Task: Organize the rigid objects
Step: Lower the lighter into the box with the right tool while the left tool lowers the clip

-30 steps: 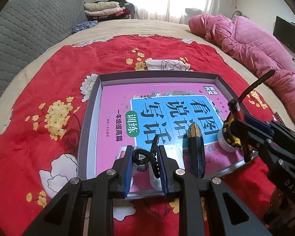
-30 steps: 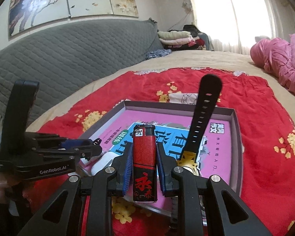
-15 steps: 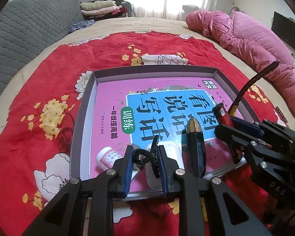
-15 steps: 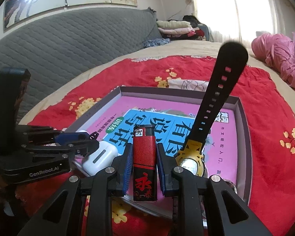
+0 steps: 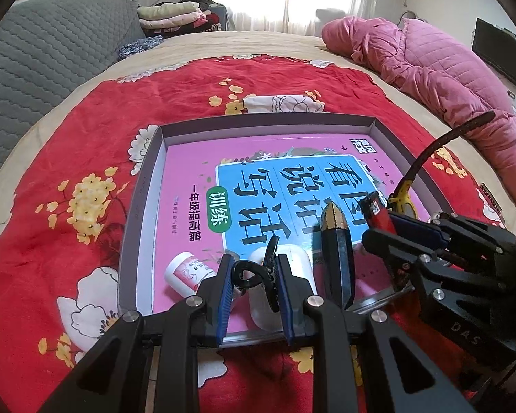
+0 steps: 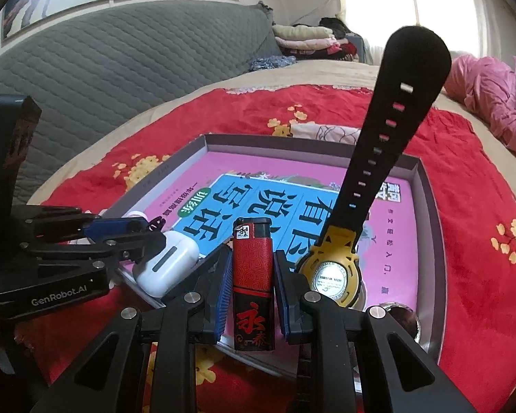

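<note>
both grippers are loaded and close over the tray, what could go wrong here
The right gripper carries the lighter right beside the watch, whose strap stands up; lowering could knock it. The left gripper, pinching the black clip, sits over the earbud case and could bump it.

In the left wrist view a tray [image 5: 144, 206] fills mid-frame with a book [image 5: 258, 199] flat inside. Along its lower edge, left to right: bottle [image 5: 185, 272], earbud case [image 5: 292, 261], a dark pointed object [image 5: 337, 251] (identity unclear), lighter [image 5: 375, 208], watch [image 5: 402, 201].
</note>
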`<action>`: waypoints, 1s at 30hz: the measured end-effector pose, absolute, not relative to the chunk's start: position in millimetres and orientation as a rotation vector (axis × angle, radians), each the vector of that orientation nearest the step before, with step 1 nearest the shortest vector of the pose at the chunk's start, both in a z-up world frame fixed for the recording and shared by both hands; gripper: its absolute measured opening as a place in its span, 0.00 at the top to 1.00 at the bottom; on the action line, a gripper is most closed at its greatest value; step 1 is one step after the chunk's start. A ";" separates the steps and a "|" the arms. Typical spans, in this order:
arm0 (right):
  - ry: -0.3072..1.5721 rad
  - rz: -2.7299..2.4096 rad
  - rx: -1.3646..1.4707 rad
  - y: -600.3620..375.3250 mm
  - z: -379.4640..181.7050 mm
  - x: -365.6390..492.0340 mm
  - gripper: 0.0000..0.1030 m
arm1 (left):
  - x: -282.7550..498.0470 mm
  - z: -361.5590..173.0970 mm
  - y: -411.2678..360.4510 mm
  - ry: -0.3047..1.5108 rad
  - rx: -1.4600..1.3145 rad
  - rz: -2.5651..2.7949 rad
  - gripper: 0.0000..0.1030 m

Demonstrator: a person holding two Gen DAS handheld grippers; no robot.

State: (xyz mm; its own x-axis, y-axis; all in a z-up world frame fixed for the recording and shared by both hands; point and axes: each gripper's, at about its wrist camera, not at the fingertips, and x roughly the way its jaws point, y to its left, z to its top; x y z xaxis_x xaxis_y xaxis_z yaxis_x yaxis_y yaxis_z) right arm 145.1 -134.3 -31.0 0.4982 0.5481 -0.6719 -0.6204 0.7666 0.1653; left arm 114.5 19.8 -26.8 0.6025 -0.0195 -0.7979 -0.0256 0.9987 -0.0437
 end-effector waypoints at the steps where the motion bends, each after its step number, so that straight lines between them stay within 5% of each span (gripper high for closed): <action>1: 0.779 0.706 -0.104 -133.2 -32.1 145.8 0.77 | 114.1 -26.8 19.3 0.924 -0.052 0.004 0.77; 30: 0.796 0.695 -0.188 -127.3 -38.9 141.6 0.76 | 111.0 -28.6 31.4 0.936 -0.028 0.064 0.77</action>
State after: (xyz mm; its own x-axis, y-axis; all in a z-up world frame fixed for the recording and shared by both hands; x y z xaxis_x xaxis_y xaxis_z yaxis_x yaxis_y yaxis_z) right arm 141.6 -127.3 -38.9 0.4936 0.5011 -0.7109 -0.6366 0.7650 0.0972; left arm 111.0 31.4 -28.6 0.5917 0.0426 -0.8050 -0.0667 0.9978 0.0038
